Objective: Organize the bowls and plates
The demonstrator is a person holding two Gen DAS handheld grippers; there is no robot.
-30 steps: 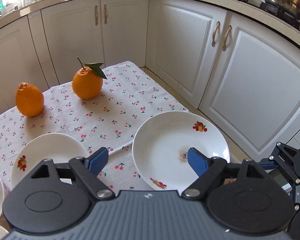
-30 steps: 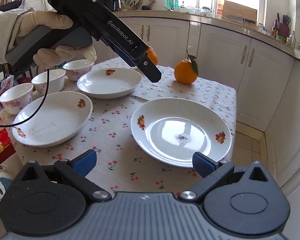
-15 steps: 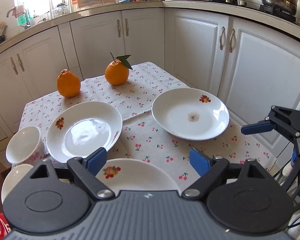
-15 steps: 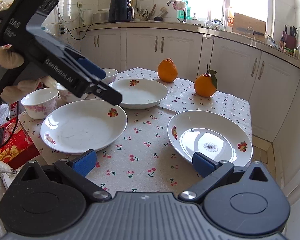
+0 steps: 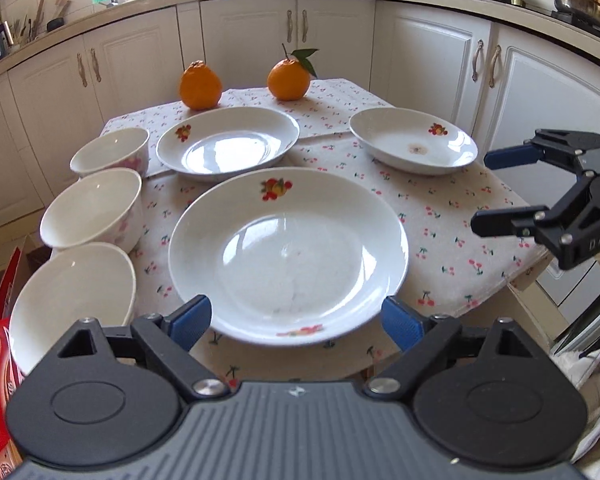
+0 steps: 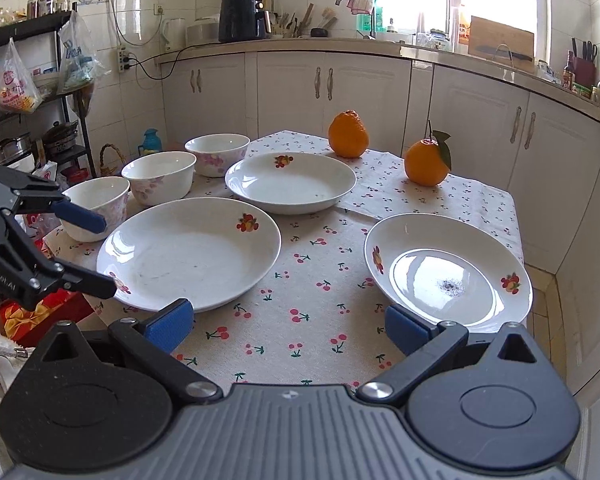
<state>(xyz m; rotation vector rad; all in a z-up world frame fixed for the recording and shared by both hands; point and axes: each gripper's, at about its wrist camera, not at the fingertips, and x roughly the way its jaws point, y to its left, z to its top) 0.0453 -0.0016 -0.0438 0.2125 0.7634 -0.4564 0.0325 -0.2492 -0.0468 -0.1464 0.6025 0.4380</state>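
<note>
White plates: three on table, big one at near edge. Three bowls along left edge. Left gripper jaws apart, just widening, empty; right gripper apart, empty.

Black grippers; blue fingers
</note>
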